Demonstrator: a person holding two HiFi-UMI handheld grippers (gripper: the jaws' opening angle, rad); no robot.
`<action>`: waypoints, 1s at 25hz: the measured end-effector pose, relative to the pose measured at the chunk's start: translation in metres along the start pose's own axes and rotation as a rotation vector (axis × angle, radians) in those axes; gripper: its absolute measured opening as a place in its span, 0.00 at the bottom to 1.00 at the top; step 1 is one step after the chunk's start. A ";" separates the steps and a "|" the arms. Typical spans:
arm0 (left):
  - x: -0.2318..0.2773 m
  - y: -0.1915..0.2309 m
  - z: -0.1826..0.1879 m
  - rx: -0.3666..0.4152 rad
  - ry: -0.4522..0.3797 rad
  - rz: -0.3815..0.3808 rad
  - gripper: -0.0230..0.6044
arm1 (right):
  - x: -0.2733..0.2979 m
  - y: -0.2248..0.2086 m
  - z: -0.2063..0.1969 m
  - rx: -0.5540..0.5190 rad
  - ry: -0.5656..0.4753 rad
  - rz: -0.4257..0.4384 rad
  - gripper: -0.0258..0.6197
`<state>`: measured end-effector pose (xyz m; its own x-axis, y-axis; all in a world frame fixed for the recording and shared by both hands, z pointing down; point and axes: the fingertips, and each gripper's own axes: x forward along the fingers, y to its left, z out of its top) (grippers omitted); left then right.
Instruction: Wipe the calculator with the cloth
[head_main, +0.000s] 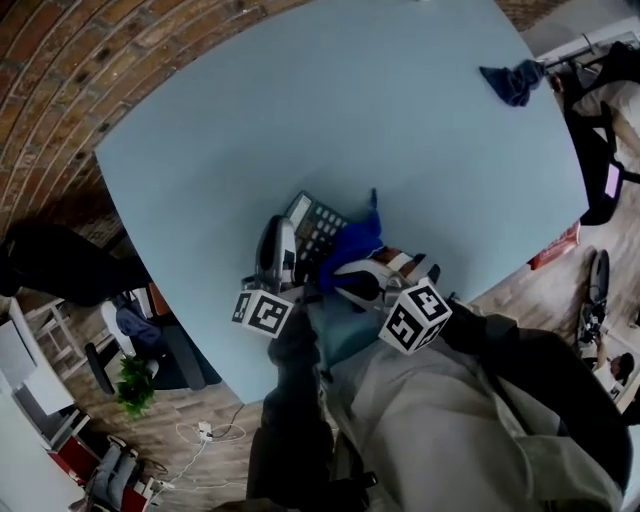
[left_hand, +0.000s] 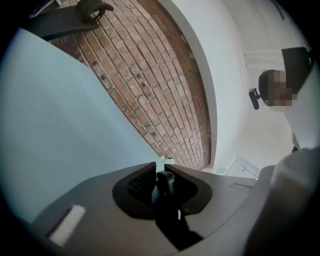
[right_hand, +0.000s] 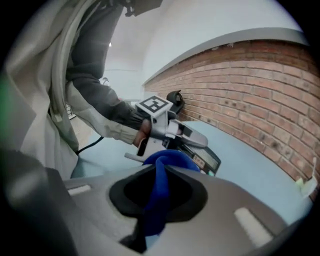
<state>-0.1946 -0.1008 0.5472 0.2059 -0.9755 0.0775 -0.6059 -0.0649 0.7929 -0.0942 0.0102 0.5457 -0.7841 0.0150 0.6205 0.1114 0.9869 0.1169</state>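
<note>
Right gripper view: calculator (right_hand: 206, 161) print unreadable; hand-held gripper (right_hand: 161, 168) clamps blue cloth (right_hand: 174, 158).

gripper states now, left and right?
Left gripper: closed on the calculator.
Right gripper: closed on the blue cloth.

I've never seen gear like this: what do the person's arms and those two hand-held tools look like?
The left tool and right tool are smooth grey plastic; each carries a white cube printed with black squares. The sleeves are dark, with a pale jacket.
</note>
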 end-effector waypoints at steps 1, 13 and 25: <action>-0.003 0.003 0.000 -0.012 0.001 -0.004 0.12 | 0.003 -0.004 -0.009 0.012 0.009 -0.006 0.11; -0.017 -0.002 -0.006 0.238 0.100 -0.044 0.12 | -0.021 -0.046 -0.066 0.260 0.097 -0.177 0.15; -0.064 -0.005 -0.004 0.653 0.293 0.023 0.39 | -0.078 -0.042 -0.117 0.402 0.171 -0.321 0.27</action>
<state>-0.2018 -0.0368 0.5404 0.3298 -0.8875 0.3218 -0.9300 -0.2468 0.2723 0.0338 -0.0508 0.5827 -0.6261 -0.2910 0.7234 -0.3864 0.9216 0.0363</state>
